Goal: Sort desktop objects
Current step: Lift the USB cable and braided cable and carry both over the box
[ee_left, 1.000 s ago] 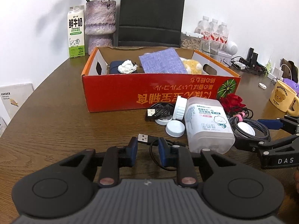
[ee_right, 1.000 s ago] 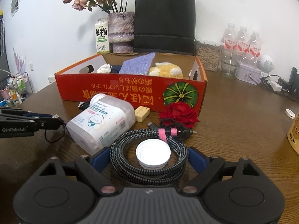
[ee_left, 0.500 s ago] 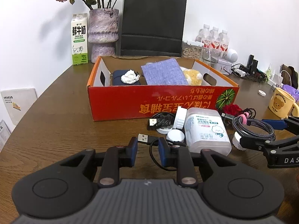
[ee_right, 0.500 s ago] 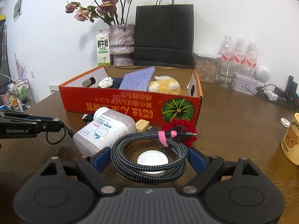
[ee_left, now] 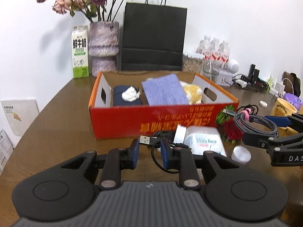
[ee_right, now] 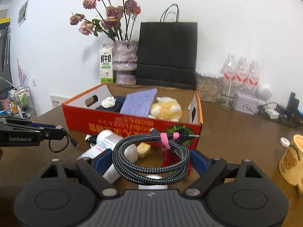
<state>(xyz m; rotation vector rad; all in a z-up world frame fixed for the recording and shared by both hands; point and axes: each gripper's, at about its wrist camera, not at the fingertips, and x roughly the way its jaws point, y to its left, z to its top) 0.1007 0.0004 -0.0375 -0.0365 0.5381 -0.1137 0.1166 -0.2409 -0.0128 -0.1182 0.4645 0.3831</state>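
Ahead of you on the surface point(ee_left: 56, 124) stands the box point(ee_left: 161, 121), with the folded cloth point(ee_left: 163, 91) and plush toy point(ee_left: 193, 93) inside. Behind it are the vase point(ee_left: 103, 47), with the milk carton point(ee_left: 80, 52) to its left and the paper bag point(ee_left: 153, 39) to its right. Before the box lies the plastic jar point(ee_left: 203, 141), with the mug point(ee_right: 292, 160) far right.

Prob. home or small office: wood table point(ee_left: 47, 132), dried-flower vase point(ee_left: 103, 47) (milk carton point(ee_left: 80, 52) beside), chargers.
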